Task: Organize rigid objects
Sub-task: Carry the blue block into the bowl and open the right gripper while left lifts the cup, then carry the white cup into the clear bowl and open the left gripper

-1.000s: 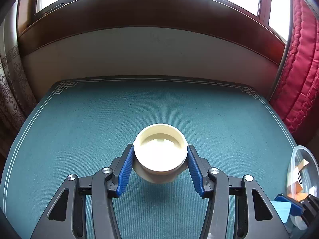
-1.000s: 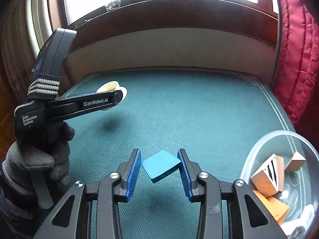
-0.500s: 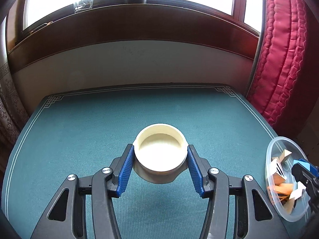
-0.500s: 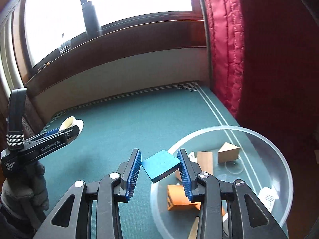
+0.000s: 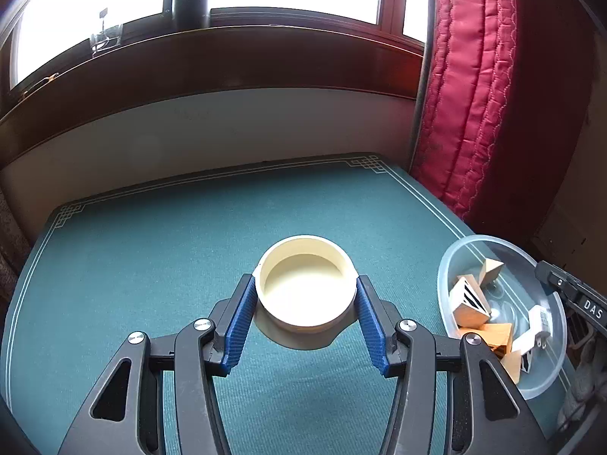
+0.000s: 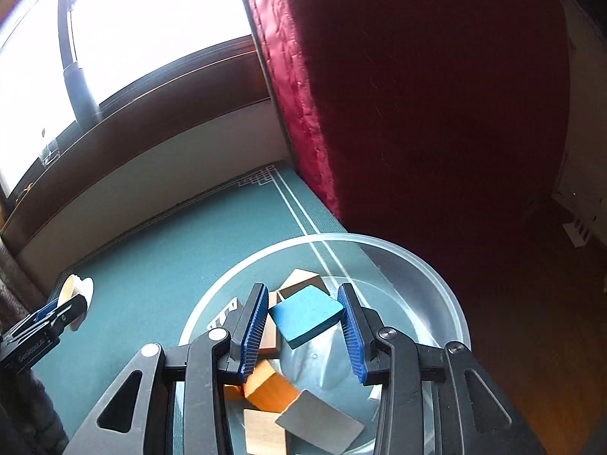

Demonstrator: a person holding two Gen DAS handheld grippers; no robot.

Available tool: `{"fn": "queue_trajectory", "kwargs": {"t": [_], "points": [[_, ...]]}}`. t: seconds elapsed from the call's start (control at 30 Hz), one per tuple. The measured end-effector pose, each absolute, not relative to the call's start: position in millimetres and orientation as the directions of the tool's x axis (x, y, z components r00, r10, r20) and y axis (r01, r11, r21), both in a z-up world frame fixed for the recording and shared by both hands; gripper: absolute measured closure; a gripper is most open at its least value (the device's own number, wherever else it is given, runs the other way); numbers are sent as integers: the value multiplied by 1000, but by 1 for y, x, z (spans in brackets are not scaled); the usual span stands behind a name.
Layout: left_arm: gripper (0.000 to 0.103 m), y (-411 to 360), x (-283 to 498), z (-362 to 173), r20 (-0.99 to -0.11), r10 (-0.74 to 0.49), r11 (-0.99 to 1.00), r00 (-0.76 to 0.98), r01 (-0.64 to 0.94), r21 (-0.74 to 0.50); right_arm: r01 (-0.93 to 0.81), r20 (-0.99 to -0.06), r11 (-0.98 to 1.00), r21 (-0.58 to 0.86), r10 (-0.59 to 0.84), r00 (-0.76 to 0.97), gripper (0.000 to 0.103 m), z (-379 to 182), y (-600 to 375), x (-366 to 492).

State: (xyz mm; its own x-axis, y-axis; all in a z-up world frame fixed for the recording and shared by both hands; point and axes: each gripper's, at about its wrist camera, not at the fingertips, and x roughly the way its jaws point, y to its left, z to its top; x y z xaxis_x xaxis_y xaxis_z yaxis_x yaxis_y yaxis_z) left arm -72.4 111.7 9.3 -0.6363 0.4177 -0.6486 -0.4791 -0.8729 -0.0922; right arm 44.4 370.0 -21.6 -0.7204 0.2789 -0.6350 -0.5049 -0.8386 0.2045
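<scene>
My left gripper (image 5: pixel 305 305) is shut on a cream round cup (image 5: pixel 305 292), held upright above the green table (image 5: pixel 151 265). The same cup (image 6: pixel 77 290) shows small at the far left of the right wrist view, in the left gripper (image 6: pixel 57 313). My right gripper (image 6: pixel 303 320) is shut on a flat blue block (image 6: pixel 305 317), held by two corners over a clear plastic bowl (image 6: pixel 447 303). That bowl (image 5: pixel 550 371) sits at the table's right edge and holds several wooden blocks (image 5: pixel 470 303) and a white plug (image 5: pixel 538 322).
A red quilted curtain (image 5: pixel 474 94) hangs just beyond the table's right edge, close to the bowl. A wall and a dark wooden window sill (image 5: pixel 227 64) run behind the table. A small glass (image 5: pixel 106 38) stands on the sill.
Both grippers moved right while keeping their loads. The right gripper rolled and carried the blue block from above the bare table to above the bowl. The bowl came further into the left view.
</scene>
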Motion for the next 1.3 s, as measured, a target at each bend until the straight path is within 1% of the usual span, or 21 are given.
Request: {"fn": "queue_trajectory", "kwargs": {"t": [0.43, 0.47, 0.5, 0.57, 0.87, 0.93, 1.0, 1.27, 1.3], "points": [[50, 130, -55, 10, -659, 453, -840, -600, -534, -92, -533, -668, -822, 203, 282, -689, 62, -31, 376, 45], [50, 130, -54, 9, -661, 454, -839, -597, -536, -92, -539, -671, -817, 206, 283, -685, 60, -32, 377, 45], [50, 131, -54, 9, -663, 455, -838, -594, -538, -92, -545, -676, -812, 210, 282, -680, 51, -34, 379, 45], [50, 132, -53, 8, -665, 457, -835, -591, -542, -93, -558, -683, -800, 220, 282, -674, 40, -36, 382, 47], [50, 137, -49, 2, -667, 468, -820, -580, -566, -84, -580, -684, -786, 215, 303, -664, 37, -36, 383, 51], [50, 139, -47, 2, -666, 472, -816, -578, -573, -81, -587, -682, -785, 198, 320, -657, 34, -36, 381, 52], [50, 141, -44, 2, -665, 476, -811, -576, -580, -78, -598, -677, -781, 179, 344, -651, 27, -35, 379, 52], [50, 156, -34, 1, -676, 487, -791, -554, -607, -73, -624, -670, -768, 144, 389, -632, 21, -32, 378, 54], [50, 159, -33, 0, -679, 487, -789, -550, -610, -71, -629, -671, -765, 141, 393, -629, 17, -32, 378, 55]]}}
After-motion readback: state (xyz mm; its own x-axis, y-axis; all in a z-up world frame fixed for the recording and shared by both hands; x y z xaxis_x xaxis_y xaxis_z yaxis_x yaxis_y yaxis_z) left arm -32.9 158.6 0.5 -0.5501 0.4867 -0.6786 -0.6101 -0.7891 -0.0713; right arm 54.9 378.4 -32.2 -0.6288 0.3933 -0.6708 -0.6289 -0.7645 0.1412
